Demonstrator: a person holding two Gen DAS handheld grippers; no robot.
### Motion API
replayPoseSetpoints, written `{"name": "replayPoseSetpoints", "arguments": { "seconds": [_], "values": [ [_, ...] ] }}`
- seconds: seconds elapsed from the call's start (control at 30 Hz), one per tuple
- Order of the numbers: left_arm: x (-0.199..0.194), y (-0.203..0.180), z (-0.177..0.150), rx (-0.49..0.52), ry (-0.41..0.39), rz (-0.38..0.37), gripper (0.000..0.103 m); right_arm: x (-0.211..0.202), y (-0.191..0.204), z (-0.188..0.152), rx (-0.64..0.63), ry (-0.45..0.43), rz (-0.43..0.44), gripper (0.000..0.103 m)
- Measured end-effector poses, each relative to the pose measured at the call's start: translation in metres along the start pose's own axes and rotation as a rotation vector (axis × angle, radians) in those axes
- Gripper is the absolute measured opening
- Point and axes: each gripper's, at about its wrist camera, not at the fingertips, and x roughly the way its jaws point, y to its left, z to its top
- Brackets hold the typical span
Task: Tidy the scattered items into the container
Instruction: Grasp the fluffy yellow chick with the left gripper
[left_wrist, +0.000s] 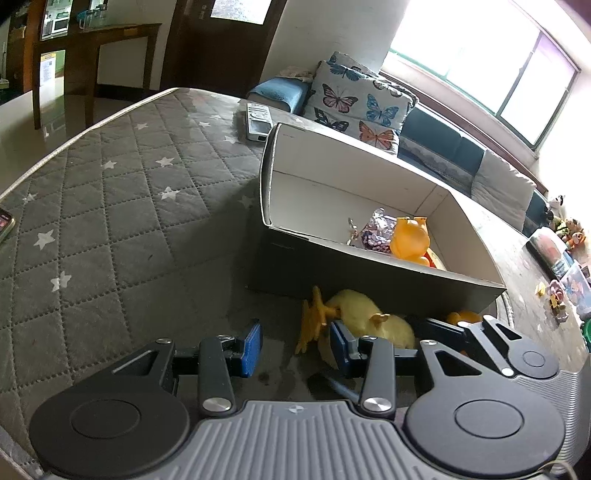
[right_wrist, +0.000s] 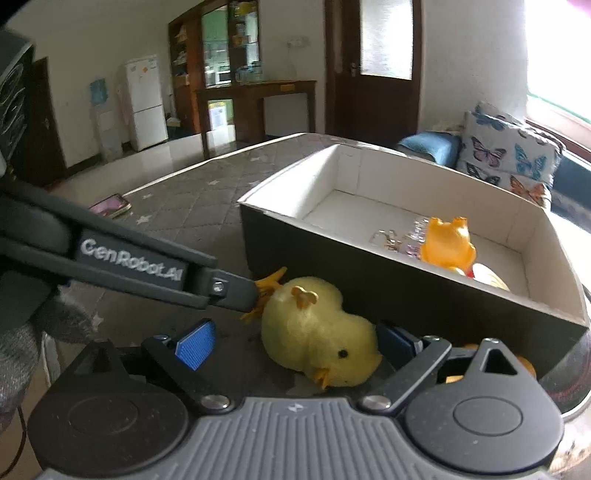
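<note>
- Two grippers are sitting low over the grey quilted mattress (left_wrist: 122, 206), both angled down at the same spot in front of the box.
- Right gripper (right_wrist: 295, 341) is standing wide, blue pads well apart, and the yellow chick toy (right_wrist: 317, 332) is lying on its side between them. Left pad isn't touching it; the right pad is sitting just beside the chick's head, can't tell if there's contact, so I'm not calling it a grip.
- Left gripper (left_wrist: 295, 345) is also standing spread, with nothing between its pads except bare mattress. Its right-hand pad is sitting right up against the chick's body, by the orange feet (left_wrist: 314, 321).
- From the right wrist view, the left gripper's dark finger is coming in from the left side and its tip is ending at those orange feet.
- Chick is lying right against the dark outer wall of the cardboard box (right_wrist: 369, 280), outside it, so it's not tidied yet.
- Something small and orange (left_wrist: 463, 316) is peeking out beside the box wall behind the right gripper; too hidden to name.
- Inside the box, an orange plastic toy (right_wrist: 447, 245) is sitting next to a shiny crinkly wrapper (left_wrist: 376, 230) and some little metal bit, near the right end.
- Further back on the mattress, a remote control (left_wrist: 258, 122) is lying past the box, and a phone (right_wrist: 110, 206) is sitting off to the left edge.
- Butterfly pillow (left_wrist: 358, 99) is leaning on the sofa behind all that, with the window glaring bright.
</note>
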Motion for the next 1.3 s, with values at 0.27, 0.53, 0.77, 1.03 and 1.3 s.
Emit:
{"name": "replayPoseSetpoints", "arguments": {
  "seconds": [0.27, 0.53, 0.77, 1.03, 1.3],
  "values": [
    [0.002, 0.002, 0.0, 0.007, 0.002, -0.009, 0.042, 0.006, -0.008, -0.002, 0.022, 0.019, 0.011, 0.074],
    [0.0, 0.003, 0.002, 0.016, 0.002, -0.029, 0.042, -0.002, -0.009, -0.006, 0.021, 0.031, 0.02, 0.067],
    [-0.004, -0.006, 0.002, 0.055, -0.001, -0.093, 0.042, 0.003, -0.009, -0.005, 0.018, 0.015, 0.015, 0.07],
    [0.005, -0.007, 0.006, 0.075, 0.003, -0.097, 0.042, 0.003, -0.006, -0.008, 0.018, 0.015, 0.026, 0.059],
    [0.003, -0.014, 0.0, 0.1, 0.03, -0.138, 0.042, -0.009, -0.006, -0.014, 0.017, 0.027, 0.022, 0.047]
  ]
}}
